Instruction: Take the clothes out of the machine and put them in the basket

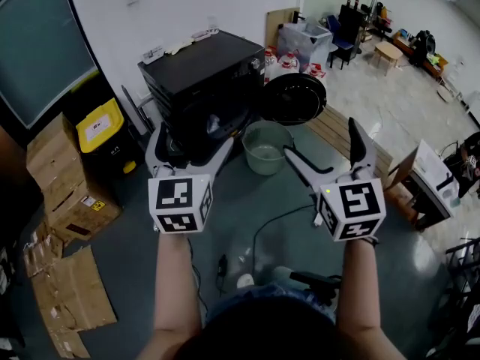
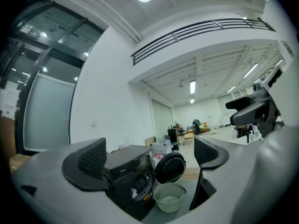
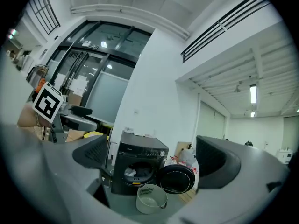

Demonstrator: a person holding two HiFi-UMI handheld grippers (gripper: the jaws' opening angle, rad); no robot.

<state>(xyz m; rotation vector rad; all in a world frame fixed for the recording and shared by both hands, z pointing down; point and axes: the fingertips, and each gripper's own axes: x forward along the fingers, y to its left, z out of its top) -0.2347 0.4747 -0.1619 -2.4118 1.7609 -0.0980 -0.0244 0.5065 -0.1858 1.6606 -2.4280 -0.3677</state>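
A black front-loading washing machine point(image 1: 202, 70) stands ahead of me with its round door point(image 1: 294, 98) swung open to the right. Pale clothes point(image 2: 135, 190) lie inside the drum point(image 3: 132, 172). A pale green basket point(image 1: 266, 147) sits on the floor in front of the door and holds no clothes. Both grippers are held level, well short of the machine. My left gripper point(image 1: 191, 145) is open and holds nothing. My right gripper point(image 1: 321, 142) is open too, with nothing between its jaws. In the gripper views the machine point(image 2: 128, 171) and the basket point(image 3: 150, 199) show between the spread jaws.
Cardboard boxes point(image 1: 64, 178) and a yellow-lidded bin point(image 1: 99, 126) stand at the left. A black cable point(image 1: 262, 231) trails over the floor near my feet. A wooden pallet point(image 1: 337, 130) lies right of the basket, with a white box point(image 1: 431, 175) further right.
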